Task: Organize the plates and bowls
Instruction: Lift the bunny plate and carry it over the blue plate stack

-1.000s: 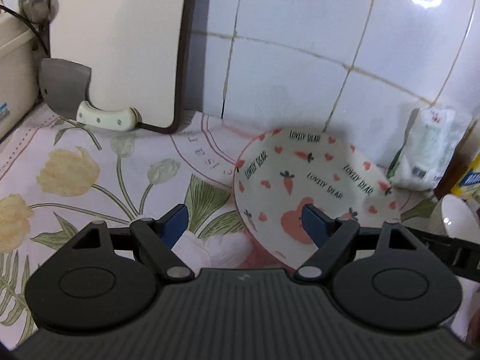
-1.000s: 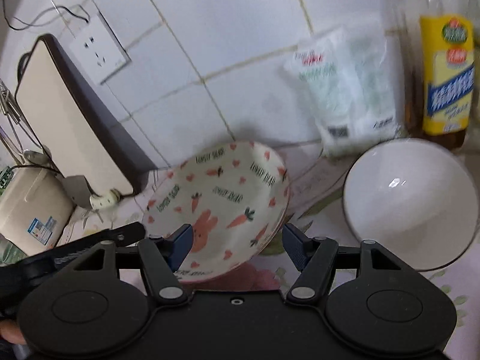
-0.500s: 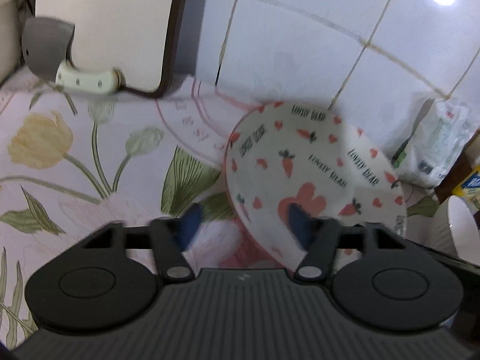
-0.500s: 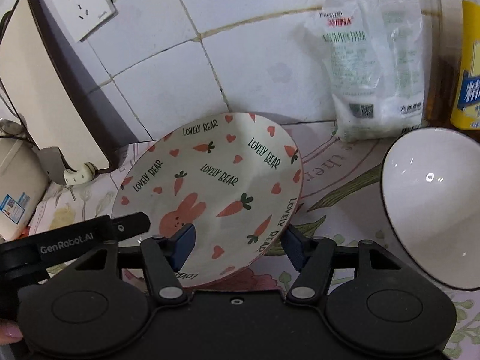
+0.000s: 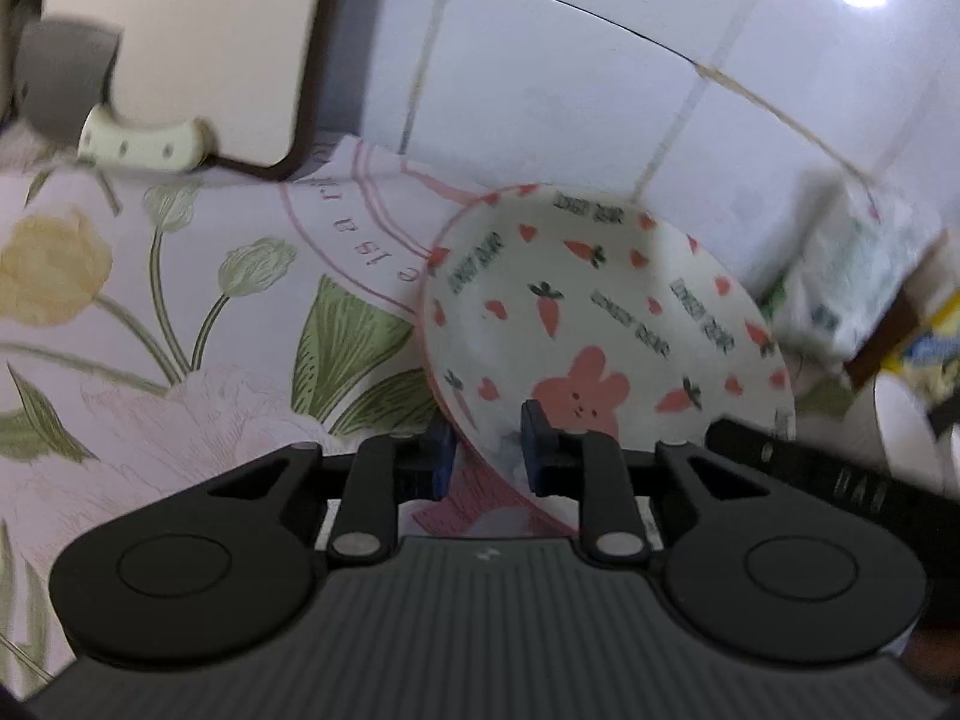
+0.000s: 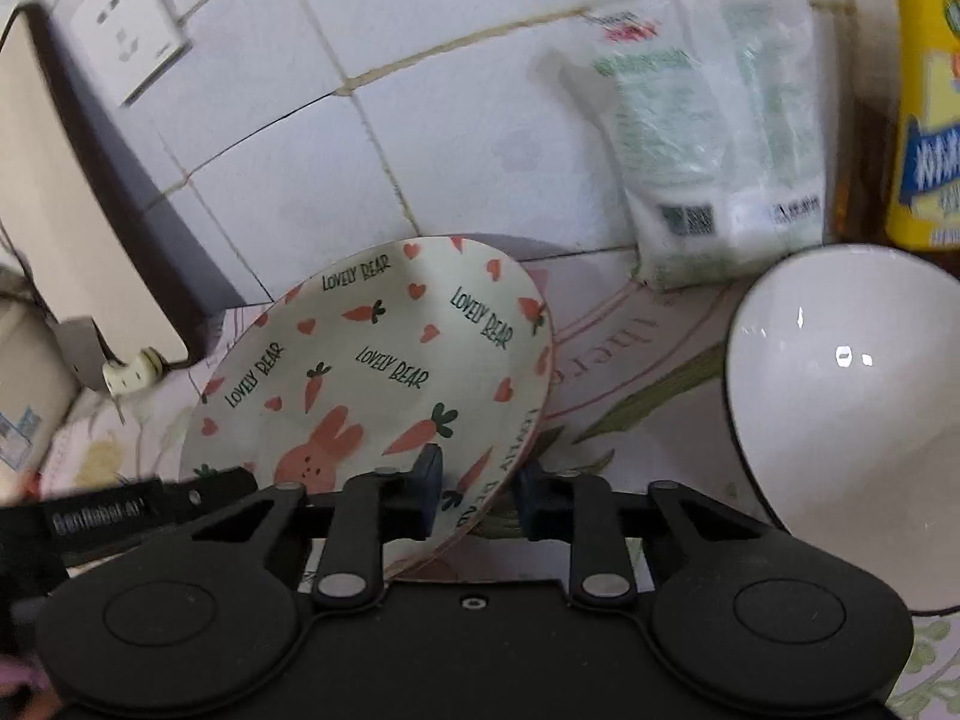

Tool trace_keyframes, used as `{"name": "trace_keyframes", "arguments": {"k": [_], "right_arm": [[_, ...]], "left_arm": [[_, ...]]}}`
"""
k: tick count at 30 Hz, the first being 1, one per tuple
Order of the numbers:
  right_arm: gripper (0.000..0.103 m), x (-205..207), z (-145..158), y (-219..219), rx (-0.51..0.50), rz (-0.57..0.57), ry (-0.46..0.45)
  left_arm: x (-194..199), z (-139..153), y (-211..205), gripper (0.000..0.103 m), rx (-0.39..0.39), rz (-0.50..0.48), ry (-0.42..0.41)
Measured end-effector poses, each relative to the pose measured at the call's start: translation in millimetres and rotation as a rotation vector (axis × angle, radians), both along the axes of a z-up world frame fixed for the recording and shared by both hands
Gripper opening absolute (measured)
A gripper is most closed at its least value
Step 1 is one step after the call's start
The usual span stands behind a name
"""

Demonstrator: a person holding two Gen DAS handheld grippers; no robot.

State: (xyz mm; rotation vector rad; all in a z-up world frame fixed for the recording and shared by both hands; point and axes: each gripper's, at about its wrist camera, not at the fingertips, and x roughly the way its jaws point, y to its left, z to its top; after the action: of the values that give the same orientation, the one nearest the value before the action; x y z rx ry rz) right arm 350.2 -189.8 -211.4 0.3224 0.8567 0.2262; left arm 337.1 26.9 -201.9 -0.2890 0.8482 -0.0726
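Both jaws have just been closing and now the left gripper (image 5: pixel 486 444) and right gripper (image 6: pixel 478 489) each pinch opposite rims of the rabbit plate (image 6: pixel 372 372), tilted above the floral cloth (image 5: pixel 180 372), while only the right view shows the whole white bowl (image 6: pixel 852 420) beside it.

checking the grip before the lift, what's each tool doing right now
Left tool: jaws just closed, clamped on the rim of the rabbit plate.
Right tool: jaws just closed, clamped on the same plate's rim.
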Motion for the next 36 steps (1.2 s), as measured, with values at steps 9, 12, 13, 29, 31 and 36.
{"name": "trace_keyframes", "arguments": {"k": [9, 12, 13, 29, 31, 36], "right_arm": [[0.025, -21.3, 21.7, 7.3, -0.033, 0.059, -0.032], [0.025, -32.3, 29.4, 9.6, -0.027, 0.069, -0.049], [0.025, -37.6, 32.9, 11.2, -0.033, 0.075, -0.059], [0.026, -133.3, 107.0, -1.4, 0.044, 0.079, -0.196], [0.026, -146.7, 112.0, -5.7, 0.046, 0.075, -0.199], [0.026, -175.6, 112.7, -12.4, 0.032, 0.052, -0.2]], "left_arm": [[-21.2, 17.1, 7.9, 0.022, -0.024, 0.003, 0.043], [-38.0, 27.2, 9.1, 0.022, -0.024, 0.003, 0.036], [-43.2, 30.8, 9.6, 0.022, -0.024, 0.004, 0.031], [-133.8, 100.9, 11.2, 0.022, -0.081, -0.039, -0.015], [-145.4, 104.1, 7.8, 0.022, -0.075, -0.049, -0.019], [-170.0, 100.1, -1.8, 0.022, -0.054, -0.074, -0.023]]}}
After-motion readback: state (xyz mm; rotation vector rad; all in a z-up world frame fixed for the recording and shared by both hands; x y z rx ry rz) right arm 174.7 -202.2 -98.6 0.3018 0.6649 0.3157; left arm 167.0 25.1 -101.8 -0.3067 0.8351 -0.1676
